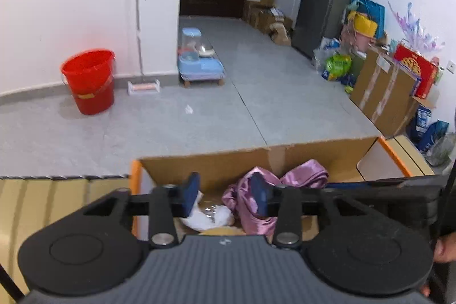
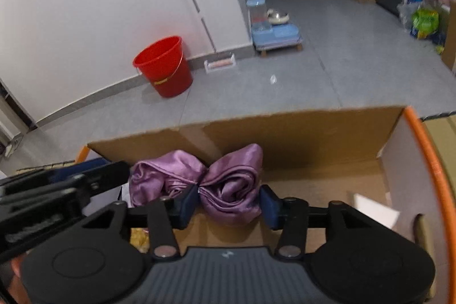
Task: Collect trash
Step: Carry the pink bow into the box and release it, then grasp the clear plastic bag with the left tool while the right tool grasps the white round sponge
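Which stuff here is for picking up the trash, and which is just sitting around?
For the job:
- cardboard box
- purple cloth, between the right gripper fingers
- white crumpled wrapper in the box
- small white scrap on the floor
- left gripper, open

Just sitting around:
- red bucket
- mop
- blue pet feeder
- taped boxes

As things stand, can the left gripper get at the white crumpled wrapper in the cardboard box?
Probably yes: the left gripper is open just above the white wrapper, nothing between them. The purple cloth crowds its right finger.
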A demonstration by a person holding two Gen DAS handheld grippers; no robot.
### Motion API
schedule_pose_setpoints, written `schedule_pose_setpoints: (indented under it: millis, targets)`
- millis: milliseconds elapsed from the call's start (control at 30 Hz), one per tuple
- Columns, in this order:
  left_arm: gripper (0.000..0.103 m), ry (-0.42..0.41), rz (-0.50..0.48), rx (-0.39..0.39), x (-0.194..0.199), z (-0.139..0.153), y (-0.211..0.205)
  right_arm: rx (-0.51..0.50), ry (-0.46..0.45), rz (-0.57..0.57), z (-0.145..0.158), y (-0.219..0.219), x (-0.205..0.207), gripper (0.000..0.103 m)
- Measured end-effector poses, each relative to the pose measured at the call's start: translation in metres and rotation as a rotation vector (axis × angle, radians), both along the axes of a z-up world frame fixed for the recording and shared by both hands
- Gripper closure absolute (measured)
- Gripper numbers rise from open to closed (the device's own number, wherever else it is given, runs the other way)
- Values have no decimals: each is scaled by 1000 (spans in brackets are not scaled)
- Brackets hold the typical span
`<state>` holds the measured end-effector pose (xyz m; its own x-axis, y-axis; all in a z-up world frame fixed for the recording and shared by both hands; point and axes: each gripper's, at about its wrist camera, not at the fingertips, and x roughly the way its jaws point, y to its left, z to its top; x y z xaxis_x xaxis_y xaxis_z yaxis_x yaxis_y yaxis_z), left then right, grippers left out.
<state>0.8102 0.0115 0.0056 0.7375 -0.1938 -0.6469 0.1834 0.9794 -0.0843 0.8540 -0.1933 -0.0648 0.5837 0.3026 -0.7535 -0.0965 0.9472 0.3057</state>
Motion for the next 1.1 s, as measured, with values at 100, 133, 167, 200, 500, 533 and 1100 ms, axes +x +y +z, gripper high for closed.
schedule_pose_setpoints:
  millis: [100,133,167,200,500,533,1100]
  targets:
    - [59,-28,4,27,-29,27,-1,7,-27,-28,26,-10,-18,47]
    - [59,-35,7,31,-39,37,0,12,-37,-31,34,-15,-27,47]
    - [56,-50,7,34,-55,51,0,19,-52,-33,48,-20,-39,47]
    - [51,-68,2,38,-71,64,0,24,-68,-30,62,-26,-52,45]
    - [22,-205,39,14,-239,144,3,-2,-248,-13,177,-95,-205,24]
    - [19,-216,46,-2,-261,145,4,6,-278,-16,184,-103,-230,22]
    - [0,-369,84,87,-611,16,-4,-129,-606,78,82,-120,-618,3]
